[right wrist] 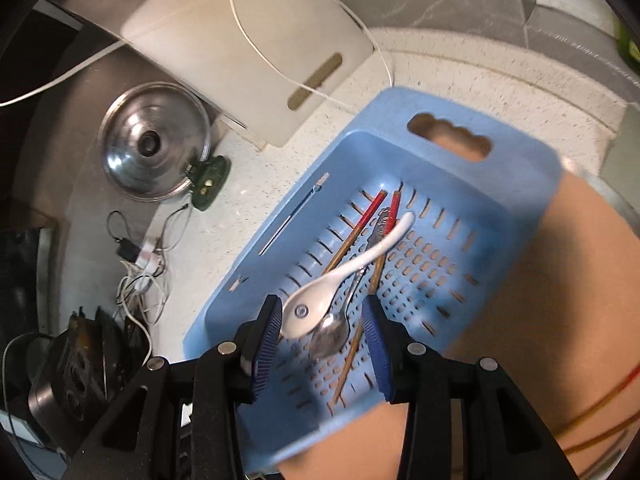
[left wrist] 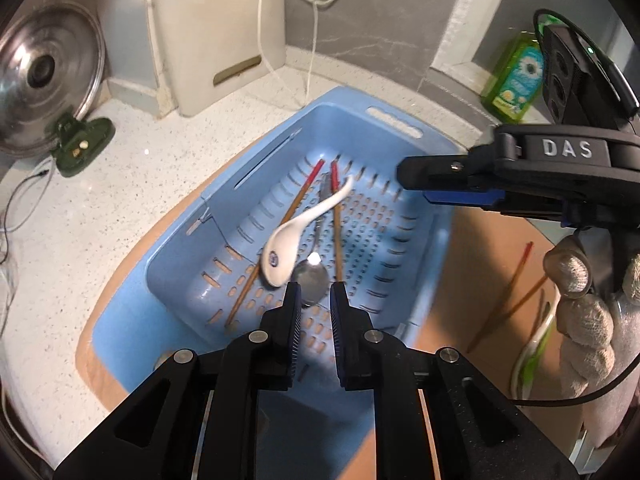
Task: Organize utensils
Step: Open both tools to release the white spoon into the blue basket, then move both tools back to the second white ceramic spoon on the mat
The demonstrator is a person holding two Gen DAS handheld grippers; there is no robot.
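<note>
One blue basket (left wrist: 248, 184), two spoons (left wrist: 288, 236), four chopsticks (left wrist: 298, 200), perhaps more.

Premises: a home kitchen. Evidence follows. A speckled stone counter (left wrist: 132, 200) meets a grey marbled backsplash (left wrist: 360, 20) at an inside corner. A pale cutting board (left wrist: 212, 40) leans against the wall. A steel pot lid (left wrist: 44, 76) stands upright in a green holder (left wrist: 80, 144). A green bottle of dish soap (left wrist: 516, 76) sits on a ledge. A blue slotted basket (right wrist: 516, 168) rests on a tan board (right wrist: 560, 300) and contains chopsticks (right wrist: 360, 224), a white spoon (right wrist: 316, 304) and a metal spoon (right wrist: 332, 336). Loose white cords (right wrist: 140, 276) lie on the counter.
</note>
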